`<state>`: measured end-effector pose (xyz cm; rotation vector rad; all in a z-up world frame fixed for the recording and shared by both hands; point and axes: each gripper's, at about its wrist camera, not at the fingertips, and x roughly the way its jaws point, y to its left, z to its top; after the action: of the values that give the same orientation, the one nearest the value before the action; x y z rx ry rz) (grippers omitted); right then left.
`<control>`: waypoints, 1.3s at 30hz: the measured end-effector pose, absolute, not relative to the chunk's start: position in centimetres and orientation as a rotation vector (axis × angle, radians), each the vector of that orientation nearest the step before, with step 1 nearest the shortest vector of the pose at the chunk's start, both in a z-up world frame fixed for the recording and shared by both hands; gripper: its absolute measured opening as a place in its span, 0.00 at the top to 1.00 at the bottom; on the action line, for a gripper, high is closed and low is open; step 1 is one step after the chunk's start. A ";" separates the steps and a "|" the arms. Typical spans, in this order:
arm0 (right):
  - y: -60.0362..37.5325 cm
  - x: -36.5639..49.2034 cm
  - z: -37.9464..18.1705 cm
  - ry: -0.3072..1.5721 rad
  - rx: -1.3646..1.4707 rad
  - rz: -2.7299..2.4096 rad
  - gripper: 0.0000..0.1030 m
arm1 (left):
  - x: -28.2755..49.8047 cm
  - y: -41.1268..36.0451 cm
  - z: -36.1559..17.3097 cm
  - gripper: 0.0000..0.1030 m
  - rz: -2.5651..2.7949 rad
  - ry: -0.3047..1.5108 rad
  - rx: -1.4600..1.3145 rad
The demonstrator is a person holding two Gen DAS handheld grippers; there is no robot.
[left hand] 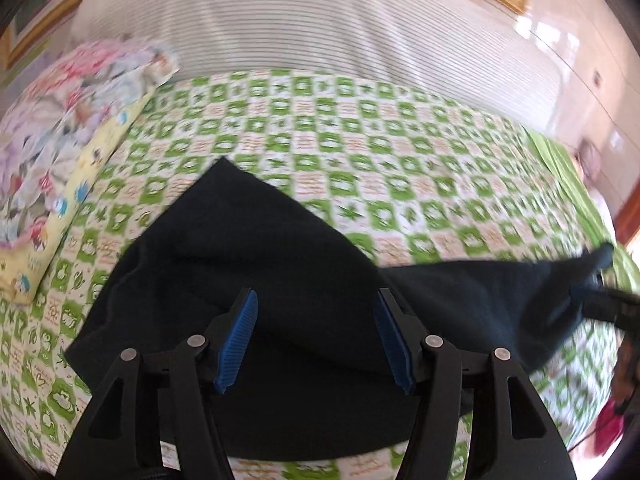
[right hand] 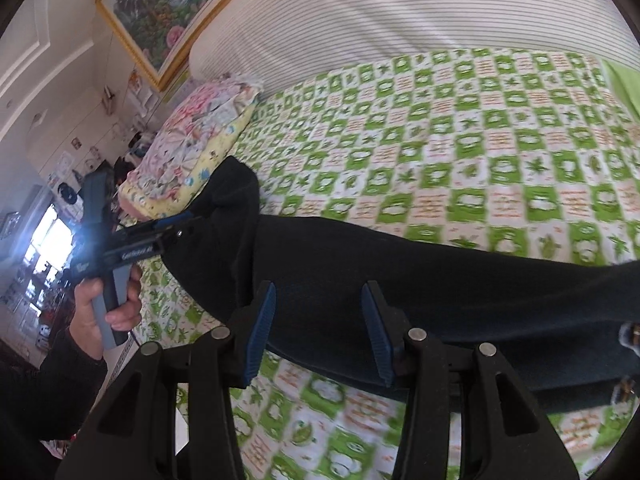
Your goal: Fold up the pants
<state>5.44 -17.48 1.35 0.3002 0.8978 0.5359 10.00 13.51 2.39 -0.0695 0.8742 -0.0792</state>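
Observation:
Dark navy pants (left hand: 280, 300) lie across the green-and-white checked bedspread (left hand: 360, 128). In the left wrist view my left gripper (left hand: 316, 304) is open, its blue pads (left hand: 236, 344) just over the cloth. The right gripper (left hand: 600, 300) shows at the far right edge, at a raised end of the pants. In the right wrist view my right gripper (right hand: 320, 296) is open over the pants (right hand: 400, 280). The left gripper (right hand: 188, 220) shows at the left, against a lifted end of the pants; whether it pinches the cloth is unclear.
A floral pillow (left hand: 60, 152) lies at the bed's left side, also in the right wrist view (right hand: 192, 152). A striped white headboard (left hand: 320, 20) stands behind. A framed painting (right hand: 168, 4) hangs on the wall. Bed edge and floor lie to the left (right hand: 132, 360).

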 end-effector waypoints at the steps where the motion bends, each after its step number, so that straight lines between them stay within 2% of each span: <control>1: -16.7 5.8 1.2 0.906 0.297 0.552 0.55 | 10.4 14.1 2.5 0.41 -0.067 0.874 -0.079; 10: -11.2 9.4 -0.3 0.983 0.292 0.671 0.54 | 14.3 18.4 4.1 0.37 -0.026 0.867 -0.012; 13: -9.8 10.8 -0.9 1.009 0.303 0.699 0.54 | 16.1 19.5 4.2 0.33 -0.045 0.889 0.016; 24: -5.6 14.2 -3.1 1.097 0.286 0.751 0.54 | 22.9 20.2 1.2 0.31 -0.107 1.026 0.126; 25: -5.3 14.4 -3.2 1.100 0.283 0.754 0.54 | 23.2 20.1 0.8 0.32 -0.103 1.036 0.140; 27: -4.9 14.7 -3.3 1.108 0.283 0.763 0.54 | 23.5 19.9 0.2 0.48 -0.117 1.054 0.147; 28: -4.6 14.9 -3.4 1.110 0.282 0.768 0.54 | 23.6 19.9 -0.1 0.63 -0.128 1.061 0.146; 29: -4.3 15.0 -3.4 1.111 0.279 0.773 0.54 | 23.5 19.8 -0.3 0.74 -0.133 1.067 0.148; 31: -3.6 15.1 -3.4 1.110 0.262 0.783 0.54 | 23.2 19.7 -0.4 0.82 -0.117 1.053 0.173; 32: -3.1 15.1 -3.4 1.112 0.250 0.786 0.54 | 22.9 19.7 -0.3 0.90 -0.115 1.047 0.177; 33: -2.7 15.2 -3.5 1.116 0.229 0.782 0.58 | 22.7 19.7 -0.2 0.90 -0.115 1.040 0.175; 34: -2.5 15.3 -3.5 1.116 0.218 0.779 0.66 | 22.3 19.8 0.0 0.92 -0.114 1.031 0.170; 35: -2.2 15.3 -3.5 1.112 0.204 0.775 0.89 | 21.7 19.9 0.5 0.93 -0.110 1.012 0.167; 36: -2.1 15.2 -3.3 1.108 0.201 0.775 0.94 | 21.2 20.0 1.0 0.93 -0.111 0.998 0.162; 39: -1.8 14.5 -2.3 1.070 0.199 0.813 0.94 | 19.4 20.5 2.4 0.95 -0.106 0.954 0.142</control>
<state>14.54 -1.81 -2.28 0.1992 1.0699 0.8127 19.44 20.50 2.40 0.1425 0.9538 -0.1058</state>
